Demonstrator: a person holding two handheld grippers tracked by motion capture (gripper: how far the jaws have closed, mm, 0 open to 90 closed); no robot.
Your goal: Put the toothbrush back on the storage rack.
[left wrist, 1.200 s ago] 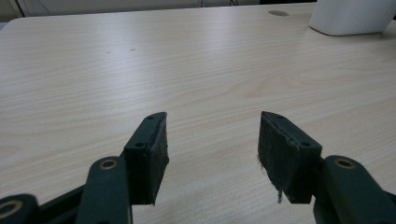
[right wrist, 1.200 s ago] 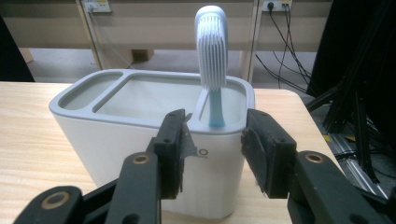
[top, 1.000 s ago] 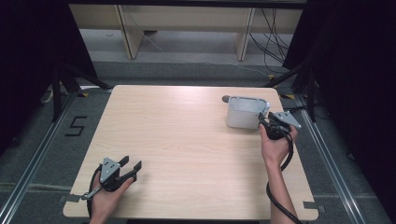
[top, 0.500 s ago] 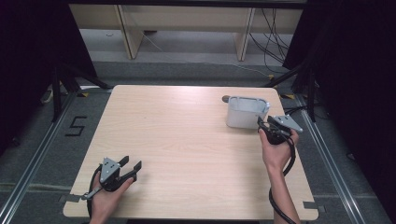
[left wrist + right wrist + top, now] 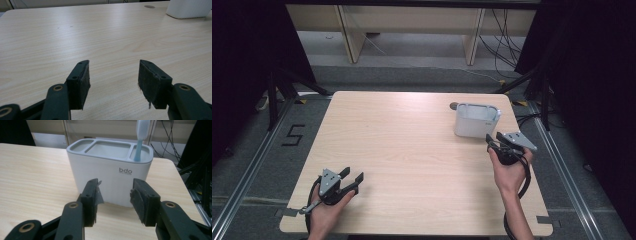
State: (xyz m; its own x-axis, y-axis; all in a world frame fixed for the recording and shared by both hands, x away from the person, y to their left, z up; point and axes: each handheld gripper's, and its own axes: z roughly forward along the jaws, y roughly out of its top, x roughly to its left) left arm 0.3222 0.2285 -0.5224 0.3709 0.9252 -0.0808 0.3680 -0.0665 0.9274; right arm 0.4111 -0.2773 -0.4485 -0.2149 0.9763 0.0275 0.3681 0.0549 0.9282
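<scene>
A pale wooden table [image 5: 412, 150] with rounded corners carries the scene. At its far right stands a white holder [image 5: 476, 122] with a toothbrush [image 5: 140, 137] upright in its right compartment. Just beyond the holder, a small dark round spot [image 5: 454, 105] marks the tabletop.

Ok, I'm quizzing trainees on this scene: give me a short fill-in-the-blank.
1. The toothbrush stands in the holder's ____ compartment, as the right gripper view shows it.
2. Both tools' jaws are ____.
3. The right tool faces the ____.
4. The left tool holds ____.

Missing words: right; open; holder; nothing
</scene>
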